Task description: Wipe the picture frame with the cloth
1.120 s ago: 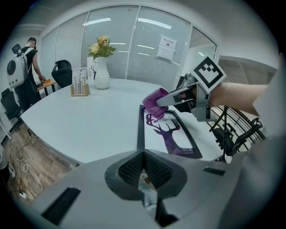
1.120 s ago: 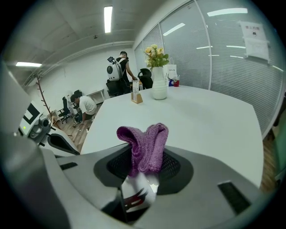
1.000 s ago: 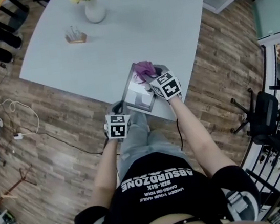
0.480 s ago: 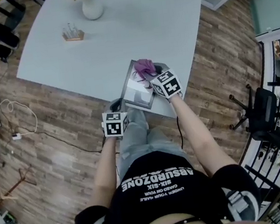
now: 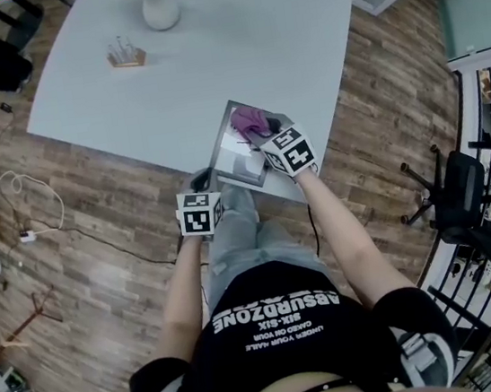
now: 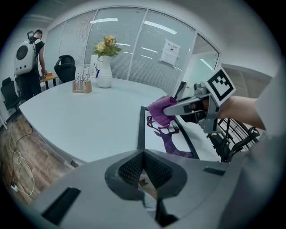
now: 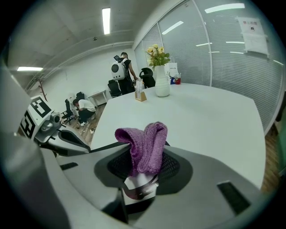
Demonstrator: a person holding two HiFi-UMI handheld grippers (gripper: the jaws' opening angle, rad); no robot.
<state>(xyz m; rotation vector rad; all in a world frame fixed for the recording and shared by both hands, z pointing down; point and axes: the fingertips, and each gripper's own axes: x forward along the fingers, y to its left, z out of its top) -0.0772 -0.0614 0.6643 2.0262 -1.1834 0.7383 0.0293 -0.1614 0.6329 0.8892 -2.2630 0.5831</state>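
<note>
My right claw [image 7: 144, 163] is clamped on the purple knitted cloth [image 7: 145, 141], a fold of which bulges up out of the jaws. In the head view the cloth [image 5: 249, 122] sits on the far end of the picture frame [image 5: 233, 160], just right of centre in the view. The frame lies flat near the bench's [image 5: 207, 51] near edge. Its long axis runs away from me and leans a little to the upper right. In the left gripper view the purple deer print [image 6: 172, 141] has its antlers toward the far end, so the top of the picture points away from me. My left claw [image 6: 143, 154] has its jaws closed, tips together, right at the frame's near left corner. I can't tell whether they pinch the edge. A white vase of flowers [image 5: 160, 10] stands at the bench's far side.
</note>
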